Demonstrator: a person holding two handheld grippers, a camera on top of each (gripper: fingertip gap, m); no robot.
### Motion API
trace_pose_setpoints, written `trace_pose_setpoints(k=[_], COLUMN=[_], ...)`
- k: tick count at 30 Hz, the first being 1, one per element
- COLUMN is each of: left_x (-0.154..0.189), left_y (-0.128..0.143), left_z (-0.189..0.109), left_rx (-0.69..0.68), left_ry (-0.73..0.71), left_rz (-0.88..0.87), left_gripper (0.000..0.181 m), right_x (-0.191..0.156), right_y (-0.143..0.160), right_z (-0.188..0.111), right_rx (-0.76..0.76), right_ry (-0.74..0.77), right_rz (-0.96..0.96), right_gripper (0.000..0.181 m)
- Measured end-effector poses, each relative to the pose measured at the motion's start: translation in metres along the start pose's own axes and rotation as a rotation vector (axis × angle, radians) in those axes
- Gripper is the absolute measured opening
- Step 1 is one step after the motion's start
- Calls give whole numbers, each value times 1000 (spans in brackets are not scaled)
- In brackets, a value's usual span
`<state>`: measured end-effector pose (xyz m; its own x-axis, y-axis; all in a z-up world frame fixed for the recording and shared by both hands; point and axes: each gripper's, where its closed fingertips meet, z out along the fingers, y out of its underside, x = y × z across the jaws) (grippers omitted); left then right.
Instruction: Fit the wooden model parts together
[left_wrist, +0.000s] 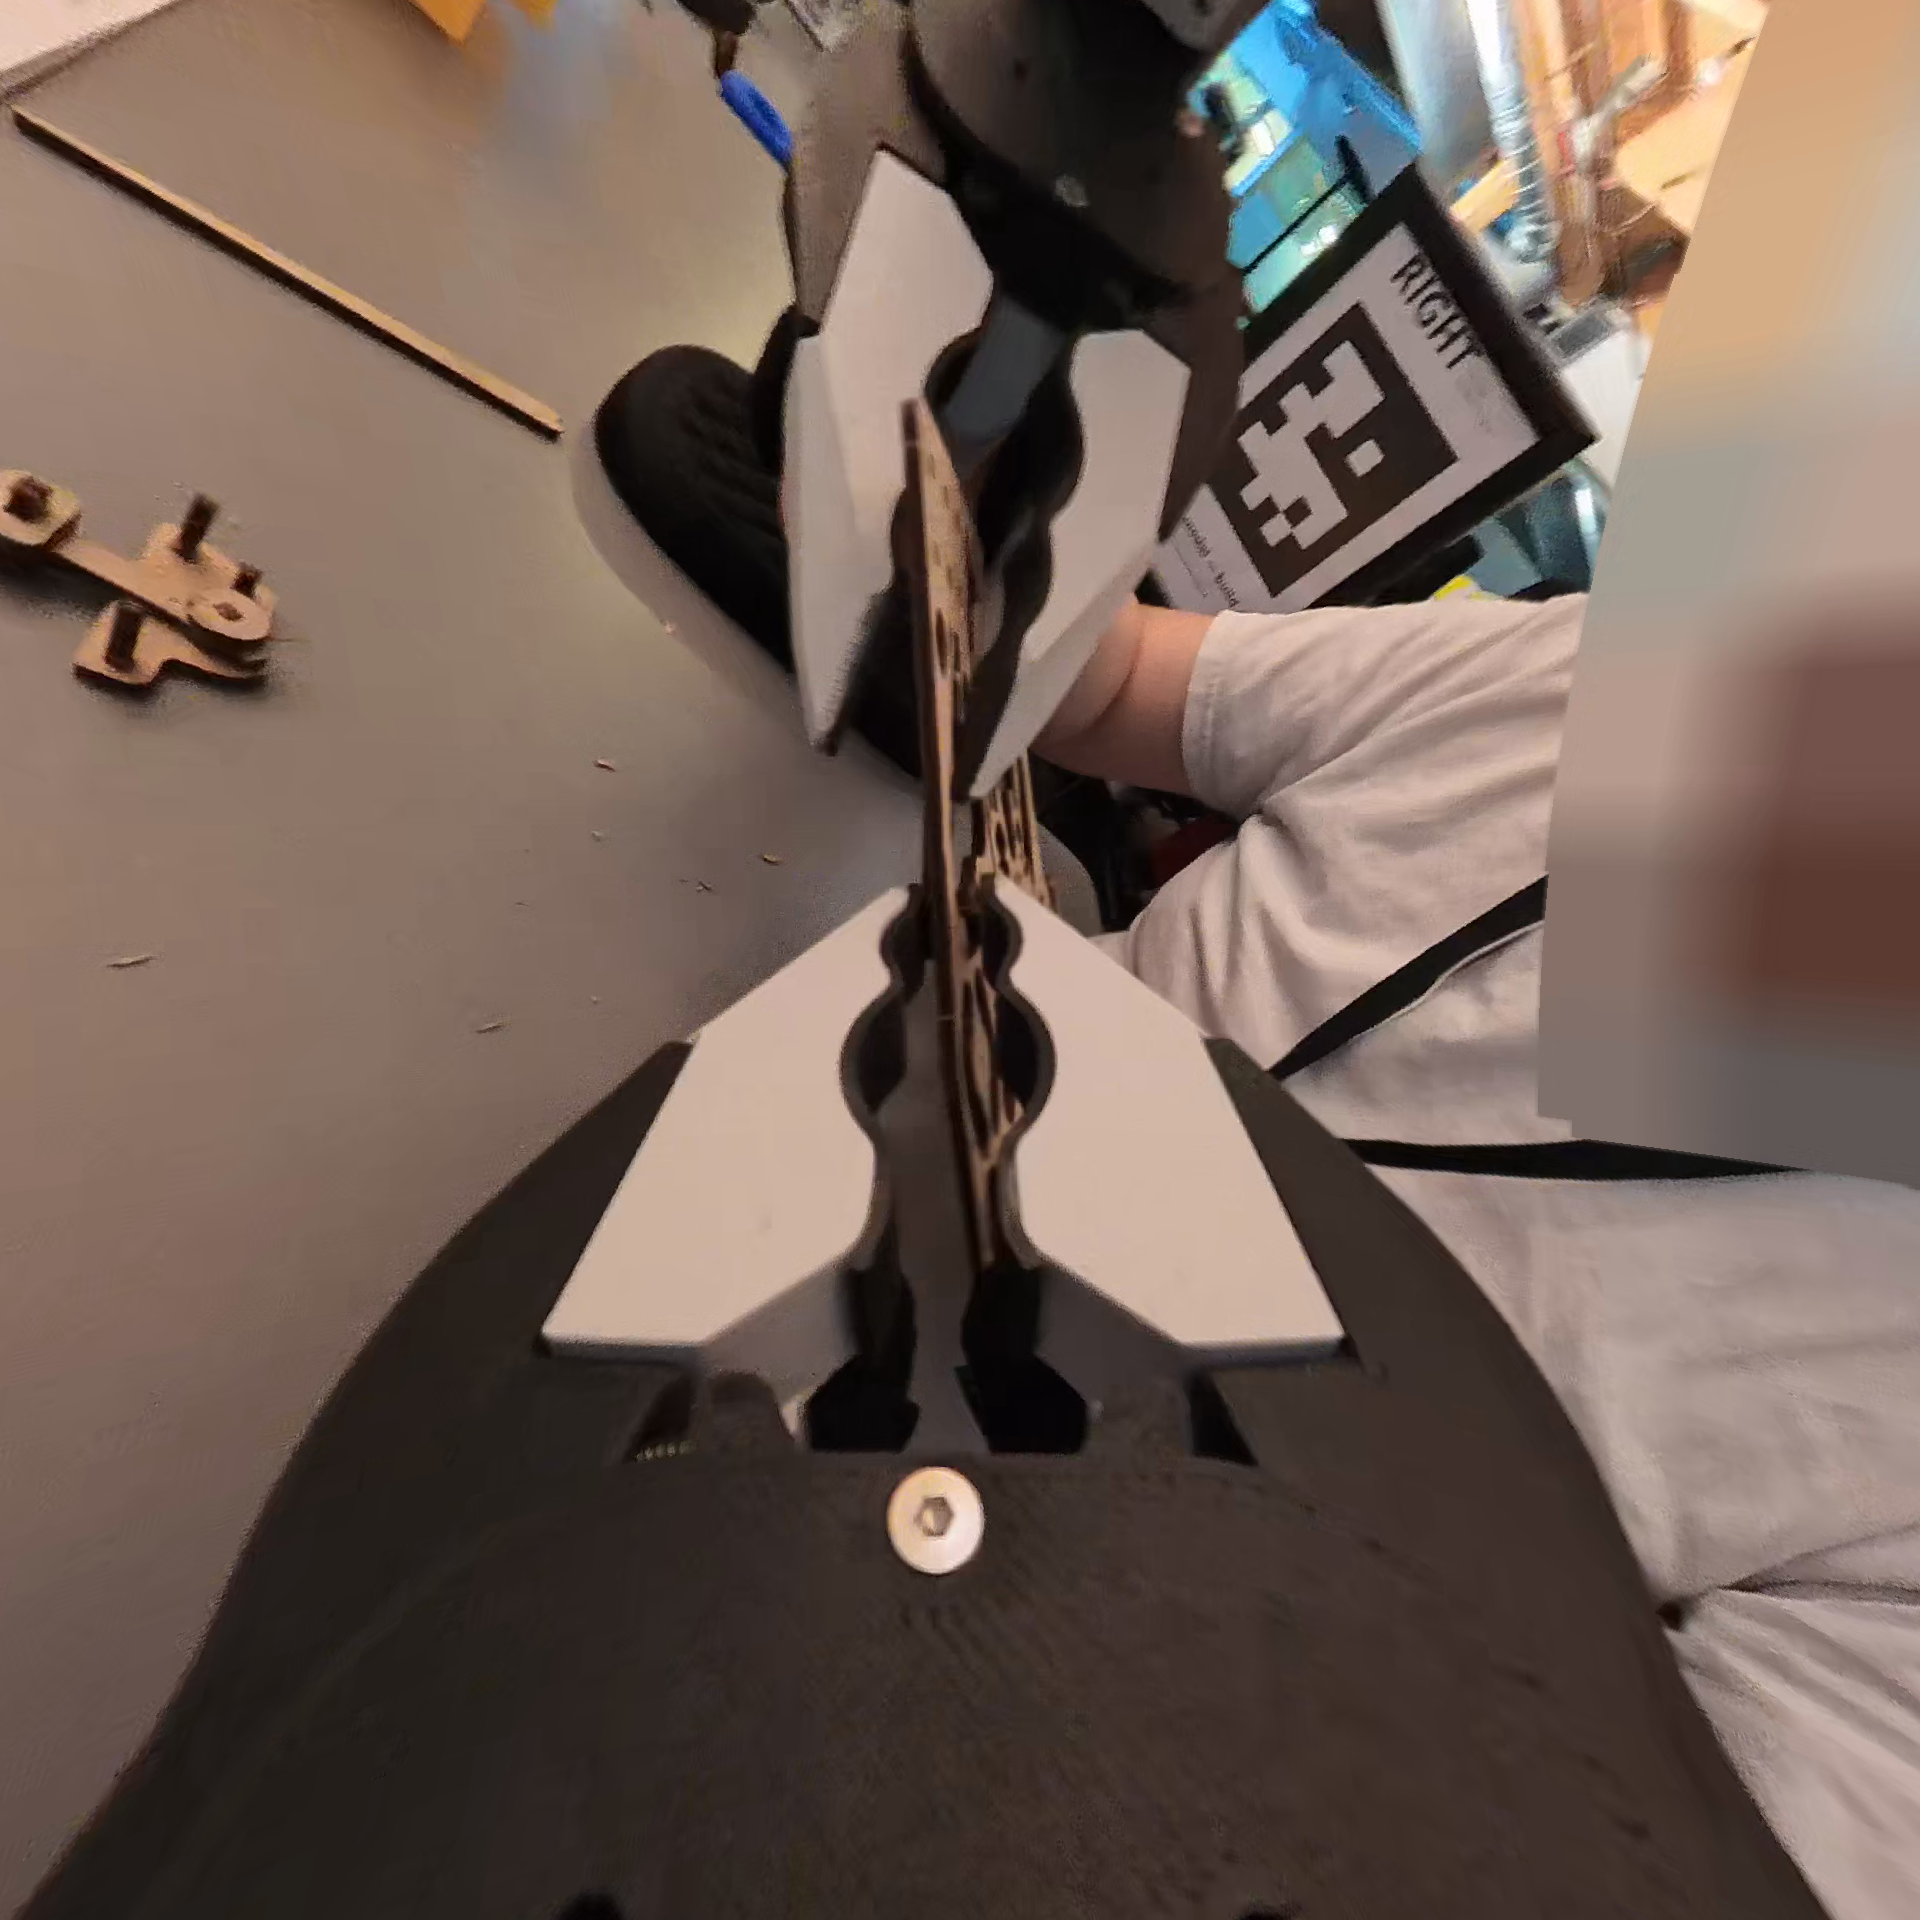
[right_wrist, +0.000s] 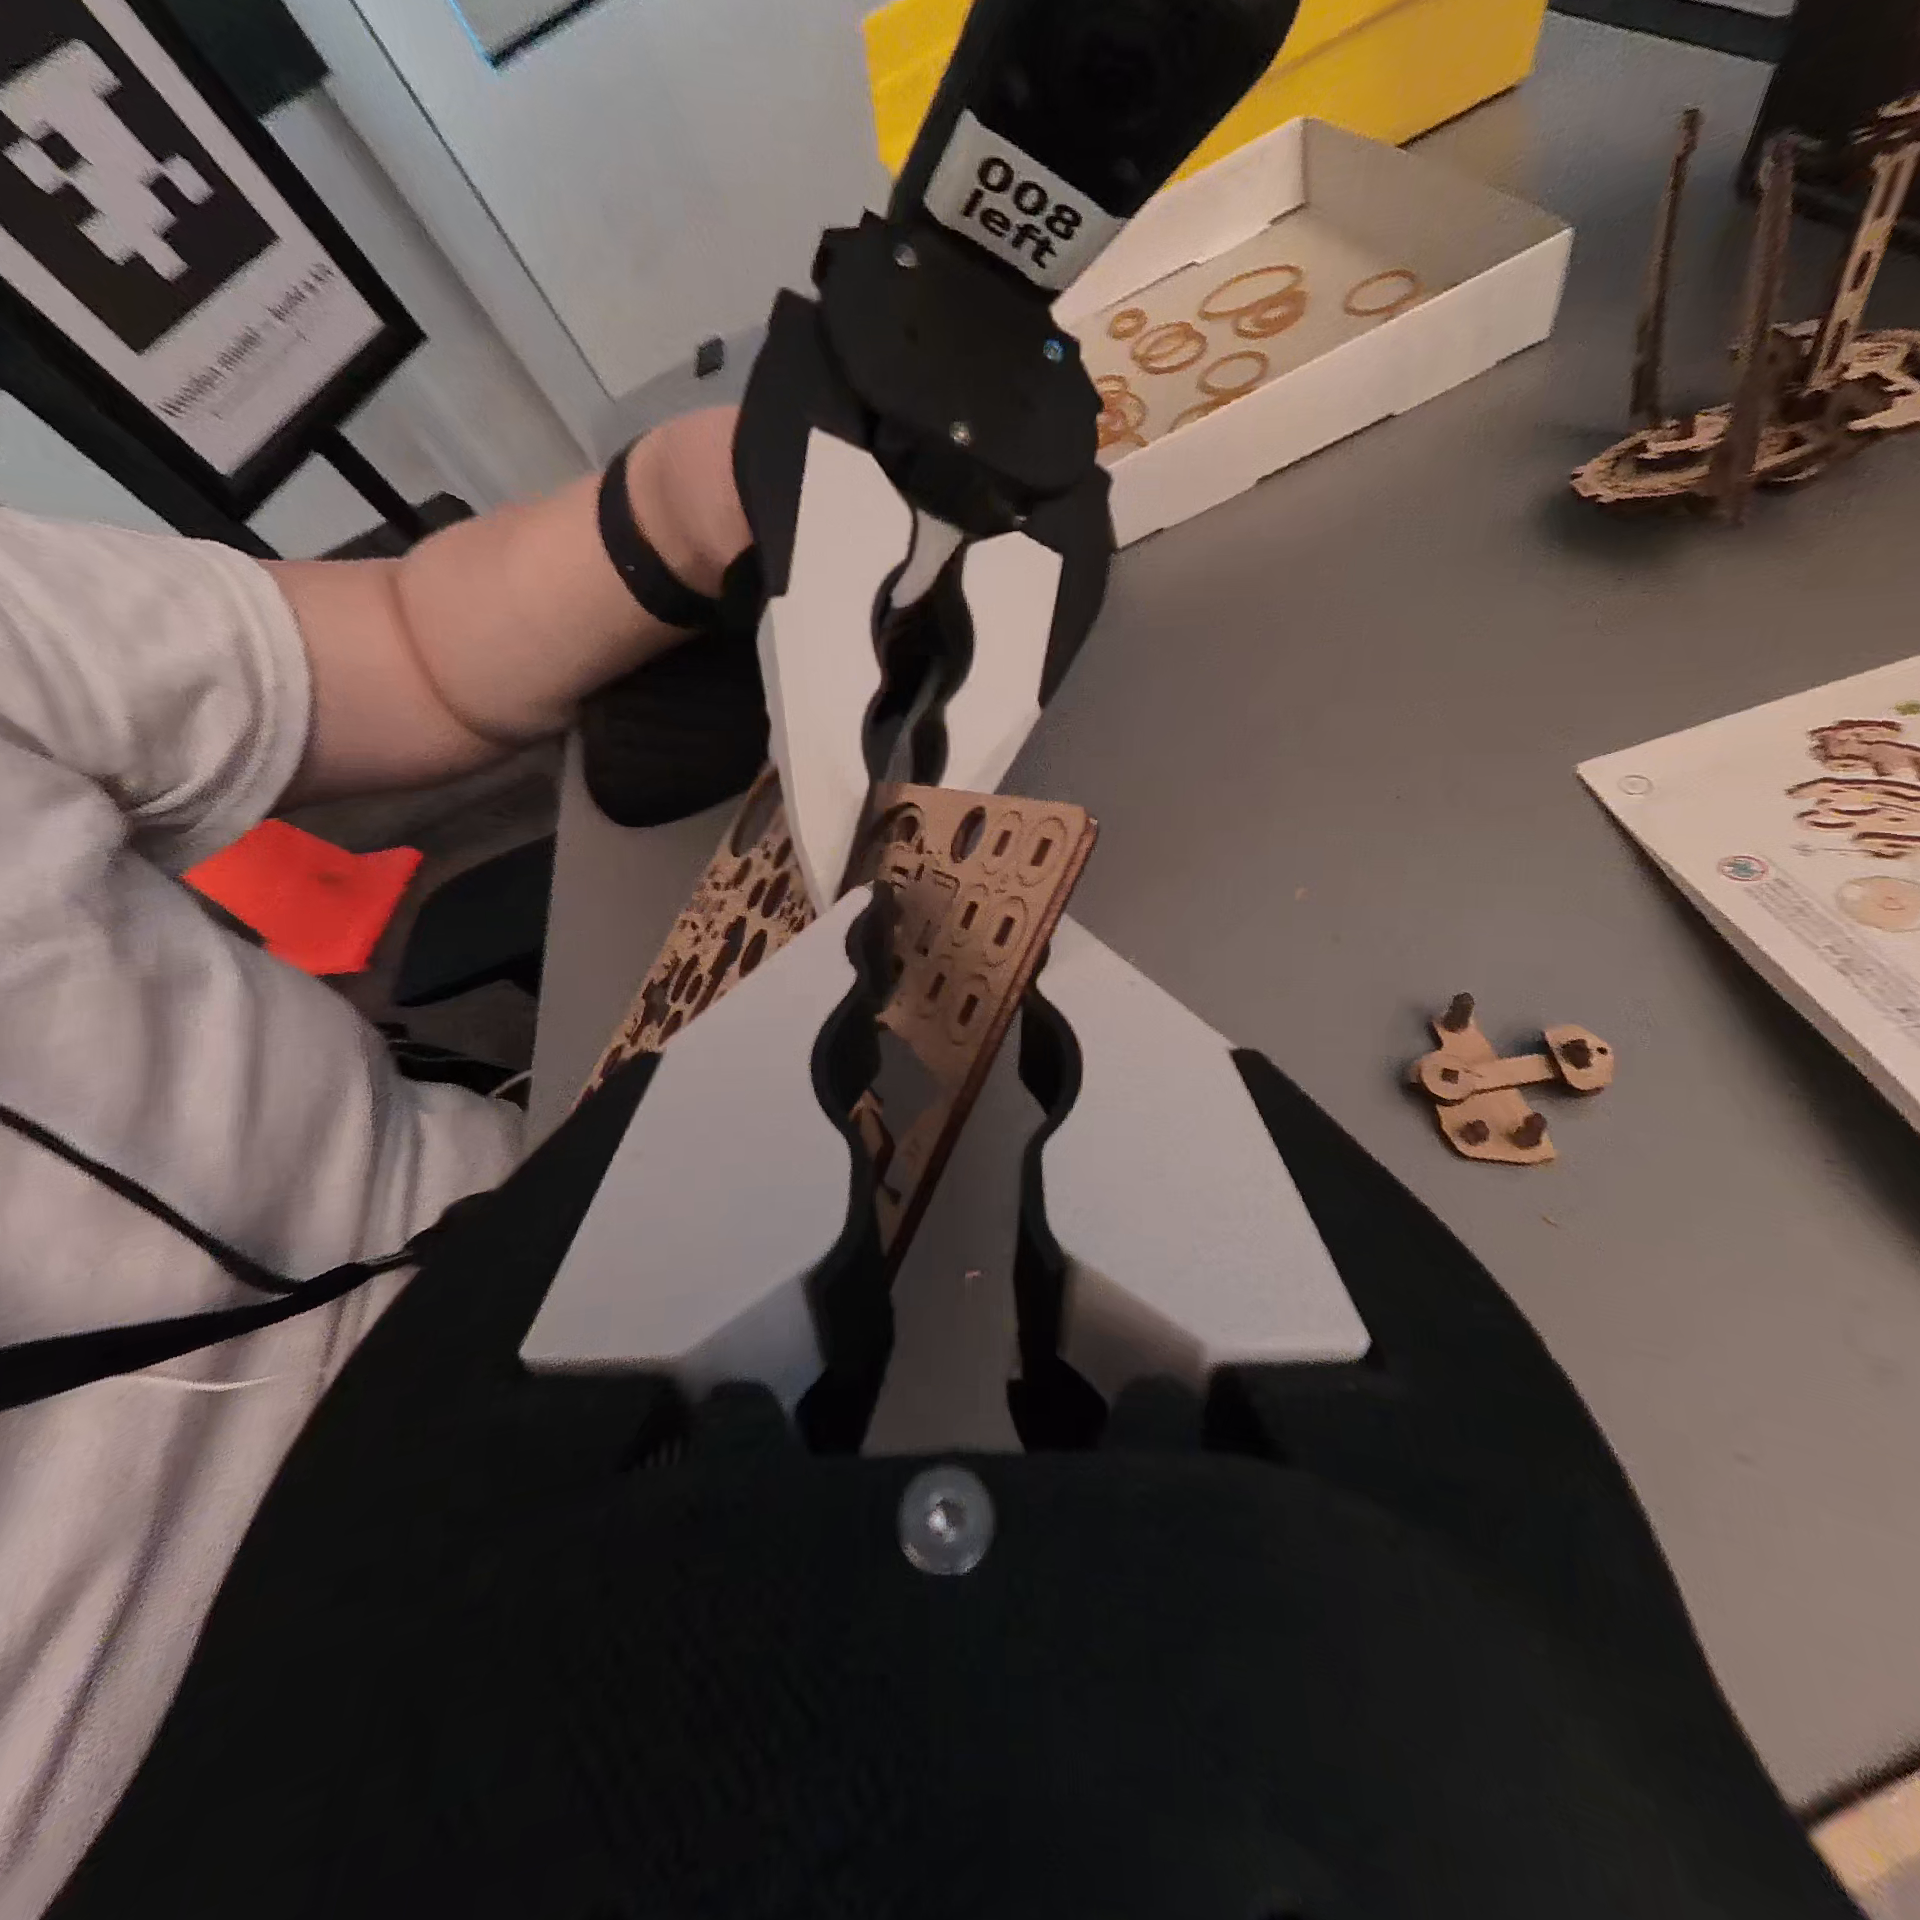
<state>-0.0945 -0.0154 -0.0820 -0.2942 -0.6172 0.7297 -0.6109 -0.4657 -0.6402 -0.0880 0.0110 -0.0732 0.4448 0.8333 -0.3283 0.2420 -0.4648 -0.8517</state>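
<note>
I see both wide-angle views in soft, even indoor light, moderately bright, with no harsh glare. The grey table (right_wrist: 1403, 727) carries only faint, diffuse shadows. My left wrist view is tilted and strongly curved at the edges; the thin wooden strip (left_wrist: 281, 265) and the small wooden assembly (left_wrist: 145, 597) on the table look slightly smeared. A large blurred patch covers that view's right side. In my right wrist view, the partly built wooden model (right_wrist: 1756, 384) at far right is softened and stretched
</note>
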Motion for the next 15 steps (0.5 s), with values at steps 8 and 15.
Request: trace_pose_setpoints(k=[8, 15], left_x=[-5, 1], left_y=[-6, -6], left_z=[-9, -9], left_rx=[36, 15], left_ry=[10, -4], left_rz=[-35, 7], left_gripper=[7, 7], right_x=[16, 11], right_y=[-10, -12], right_z=[-8, -10], right_rx=[-21, -11], right_ry=[437, 442], right_rz=[-209, -218], right_gripper=[37, 39])
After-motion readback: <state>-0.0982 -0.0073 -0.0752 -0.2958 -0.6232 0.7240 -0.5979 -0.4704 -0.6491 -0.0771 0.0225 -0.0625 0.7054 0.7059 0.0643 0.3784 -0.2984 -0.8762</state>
